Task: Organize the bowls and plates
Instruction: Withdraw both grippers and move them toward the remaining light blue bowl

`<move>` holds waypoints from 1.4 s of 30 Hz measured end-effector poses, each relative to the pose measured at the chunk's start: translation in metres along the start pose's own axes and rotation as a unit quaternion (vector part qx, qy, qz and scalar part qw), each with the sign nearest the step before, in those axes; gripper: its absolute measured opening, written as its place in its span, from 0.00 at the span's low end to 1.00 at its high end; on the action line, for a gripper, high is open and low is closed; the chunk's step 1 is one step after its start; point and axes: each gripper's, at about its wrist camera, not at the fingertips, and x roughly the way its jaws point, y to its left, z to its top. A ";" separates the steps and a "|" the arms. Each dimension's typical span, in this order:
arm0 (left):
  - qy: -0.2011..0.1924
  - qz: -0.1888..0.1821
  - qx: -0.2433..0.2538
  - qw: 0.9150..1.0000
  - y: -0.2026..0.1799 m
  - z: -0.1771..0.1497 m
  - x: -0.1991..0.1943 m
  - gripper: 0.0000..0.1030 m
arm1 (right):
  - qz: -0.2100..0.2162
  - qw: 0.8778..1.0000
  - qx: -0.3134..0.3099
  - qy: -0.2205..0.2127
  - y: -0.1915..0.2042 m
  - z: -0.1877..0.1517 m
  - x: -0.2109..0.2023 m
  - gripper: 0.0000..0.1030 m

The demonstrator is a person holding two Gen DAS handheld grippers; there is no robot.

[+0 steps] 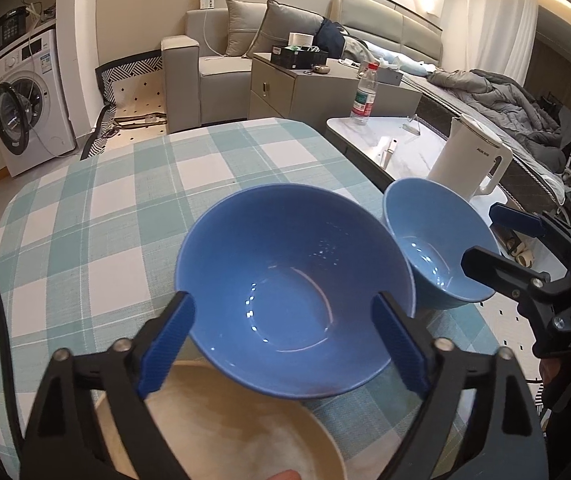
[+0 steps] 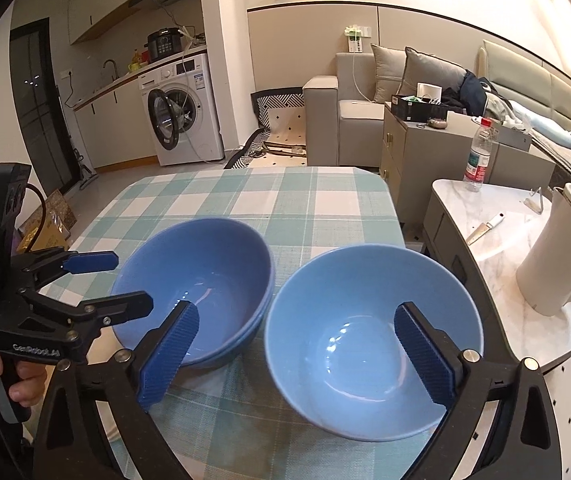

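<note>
A dark blue bowl (image 1: 285, 280) stands on the checked tablecloth; in the right wrist view it shows as two nested dark blue bowls (image 2: 201, 280). My left gripper (image 1: 283, 344) is open, with a pad on either side of the bowl's near part and neither pressing it. A light blue bowl (image 1: 433, 248) stands just to its right. My right gripper (image 2: 297, 356) is open over that light blue bowl (image 2: 365, 340), left pad outside the rim, right pad above the inside. A cream plate (image 1: 221, 432) lies below the left gripper. Each gripper shows in the other's view: right gripper (image 1: 478, 236), left gripper (image 2: 133, 280).
The table (image 2: 245, 192) has a green and white checked cloth. To the right, a marble side table (image 2: 497, 264) carries a white kettle (image 2: 561, 256), a water bottle (image 2: 477, 156) and a knife (image 2: 485, 228). A hand (image 2: 25, 380) holds the left gripper's handle.
</note>
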 end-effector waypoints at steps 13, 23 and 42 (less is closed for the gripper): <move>0.002 -0.030 0.017 0.999 -0.033 -0.002 0.005 1.00 | -0.029 0.999 0.024 -0.011 -0.033 -0.008 -0.023 0.99; 0.010 -0.049 0.016 0.999 -0.055 -0.003 0.012 1.00 | -0.053 0.998 0.039 -0.011 -0.056 -0.021 -0.041 0.99; 0.023 -0.115 0.031 0.993 -0.103 -0.006 0.014 0.96 | -0.088 0.994 0.072 -0.011 -0.094 -0.039 -0.061 0.99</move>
